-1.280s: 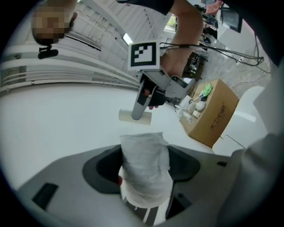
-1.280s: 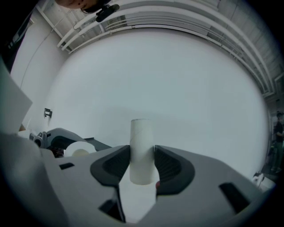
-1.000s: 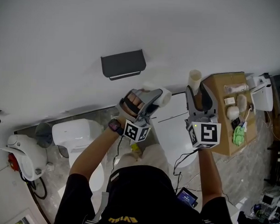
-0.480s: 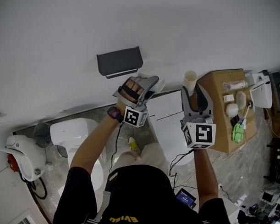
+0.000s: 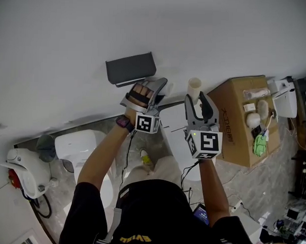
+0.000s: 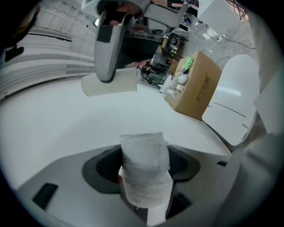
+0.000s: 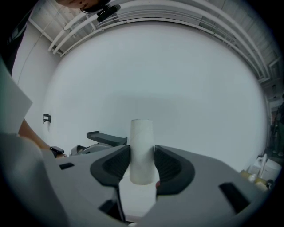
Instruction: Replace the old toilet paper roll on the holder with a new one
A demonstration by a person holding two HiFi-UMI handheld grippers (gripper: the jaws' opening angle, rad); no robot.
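Note:
A dark grey paper holder (image 5: 131, 68) is fixed on the white wall. Just below its right end, my left gripper (image 5: 159, 86) is shut on a white wrapped toilet paper roll (image 6: 144, 170), which fills the space between the jaws in the left gripper view. To the right, my right gripper (image 5: 196, 98) is shut on the bare cardboard tube (image 5: 195, 87), held upright. In the right gripper view the tube (image 7: 141, 150) stands between the pads, and the holder (image 7: 106, 138) shows to its left. The left gripper view also catches the right gripper's finger (image 6: 108, 44) and the tube (image 6: 111, 84).
An open cardboard box (image 5: 243, 122) with small items stands at the right, also visible as the box (image 6: 195, 86). A white toilet (image 5: 87, 151) sits lower left and a white toilet lid (image 6: 235, 102) lies beneath the grippers. Cables and gear lie on the floor at lower right.
Both grippers have shifted left and closer to the wall. The left one with the roll now sits right under the holder. The right one carried the tube away from the box.

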